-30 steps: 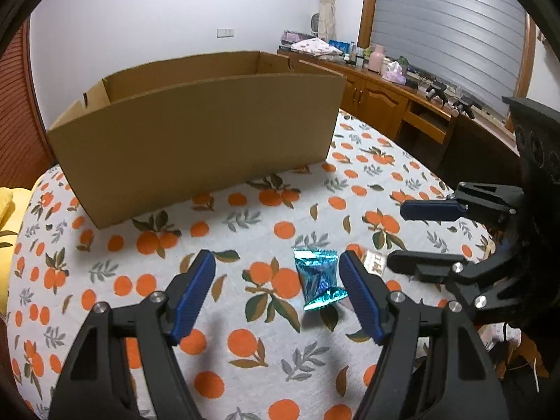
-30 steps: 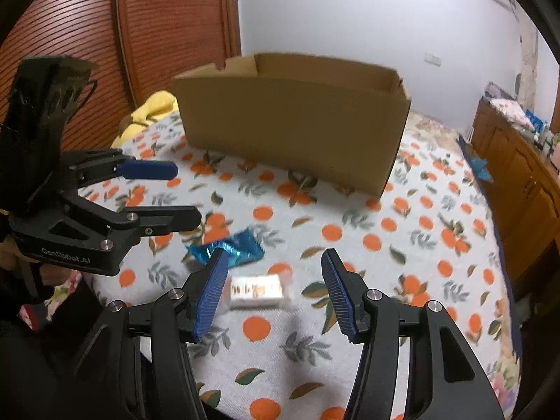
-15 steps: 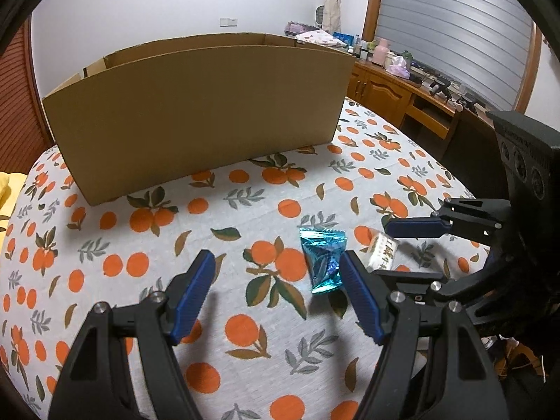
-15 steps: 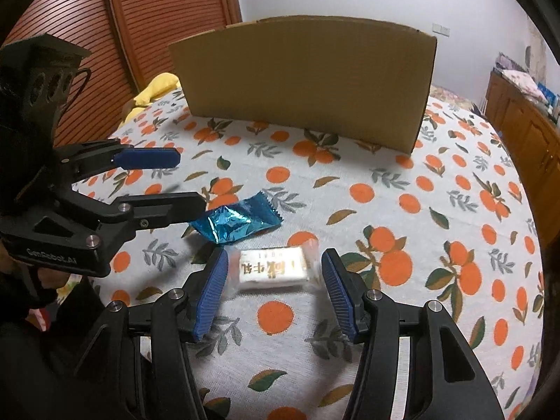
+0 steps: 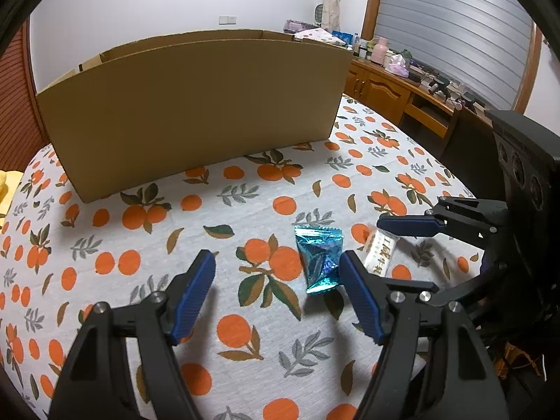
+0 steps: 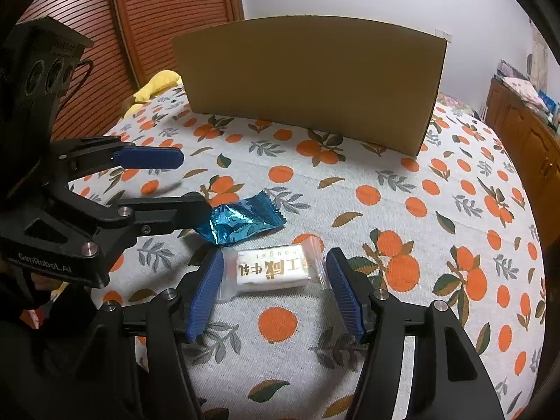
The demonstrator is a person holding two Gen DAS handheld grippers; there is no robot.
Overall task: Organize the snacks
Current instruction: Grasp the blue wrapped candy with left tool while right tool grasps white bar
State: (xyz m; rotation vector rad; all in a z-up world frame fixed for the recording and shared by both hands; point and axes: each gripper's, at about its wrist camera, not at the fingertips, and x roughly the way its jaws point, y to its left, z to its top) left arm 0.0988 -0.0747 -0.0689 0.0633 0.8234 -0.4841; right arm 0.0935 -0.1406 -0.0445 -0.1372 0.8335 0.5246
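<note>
Left wrist view: my left claw [image 5: 276,273] gapes, empty; the crinkled blue foil snack packet [image 5: 319,259] lies on the orange-print counter [image 5: 245,206] just inside its right finger.
Box: tall brown cardboard box [image 5: 196,112] behind.
Right wrist view: my right claw [image 6: 274,276] is opening around the white nougat bar in clear wrapper [image 6: 273,269], pads not pressing.
</note>
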